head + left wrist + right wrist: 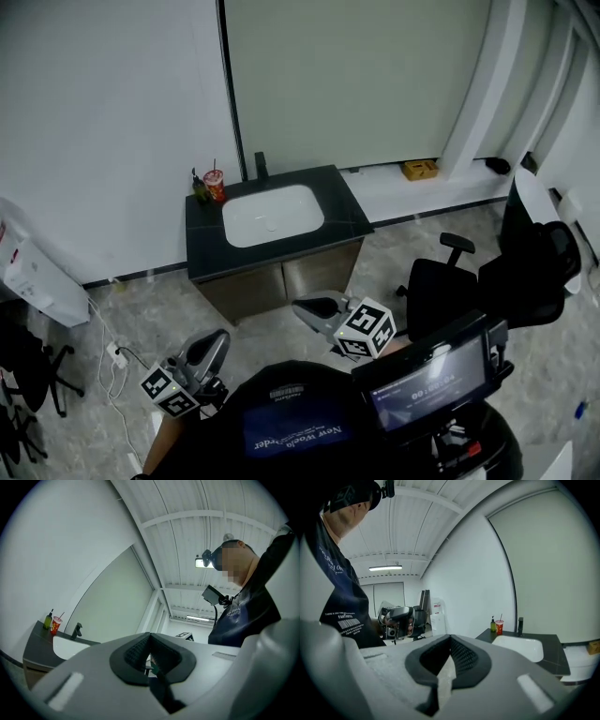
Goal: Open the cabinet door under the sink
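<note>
The sink cabinet stands against the wall, with a dark countertop (349,210) and a white basin (273,216). Its two brown doors (281,282) under the basin are closed. Both grippers hang over the floor in front of it, apart from the doors. My left gripper (214,341) is low at the left, shut and empty; its jaws (150,634) meet at the tips. My right gripper (300,306) is nearer the right door, also shut with nothing held (450,637). The basin (520,647) shows to the right in the right gripper view.
A black faucet (261,166), a red cup (215,184) and a green bottle (200,187) stand on the countertop's back edge. Black office chairs (511,267) are at the right. A white box (37,281) and a power strip with cable (117,354) are at the left.
</note>
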Available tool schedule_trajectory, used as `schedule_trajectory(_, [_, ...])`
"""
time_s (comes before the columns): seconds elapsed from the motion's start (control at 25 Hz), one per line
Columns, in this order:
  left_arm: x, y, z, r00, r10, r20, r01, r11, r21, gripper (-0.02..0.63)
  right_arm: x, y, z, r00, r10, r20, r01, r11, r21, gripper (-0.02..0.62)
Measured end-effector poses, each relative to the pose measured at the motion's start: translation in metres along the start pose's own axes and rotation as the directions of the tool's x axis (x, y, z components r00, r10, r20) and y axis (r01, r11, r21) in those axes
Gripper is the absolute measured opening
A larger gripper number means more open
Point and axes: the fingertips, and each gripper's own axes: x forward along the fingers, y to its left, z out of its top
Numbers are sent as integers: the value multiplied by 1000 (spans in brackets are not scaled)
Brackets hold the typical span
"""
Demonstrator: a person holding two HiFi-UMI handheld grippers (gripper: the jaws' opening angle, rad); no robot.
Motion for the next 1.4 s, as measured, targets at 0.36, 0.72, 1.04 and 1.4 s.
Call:
schedule_trajectory(0.36, [-11,65,30,999,25,33,-24,999,-38,0,74,-15,15,999,33,-37,-34,999,-15,2])
schedule_trajectory(0.72, [12,137,24,980,198,4,-198,980,-5,0,135,-82,22,980,198,-35,-199,980,-13,1])
schedule_trajectory(1.04, [88,204,29,933,358,16,-358,933,12,0,176,-196,35,943,331,-38,-332,943,-15,0])
schedule_trajectory(1.4, [129,246,6,910,412,-40,-412,911,8,0,201,-241,9,920,381,-93,-381,924,18,2])
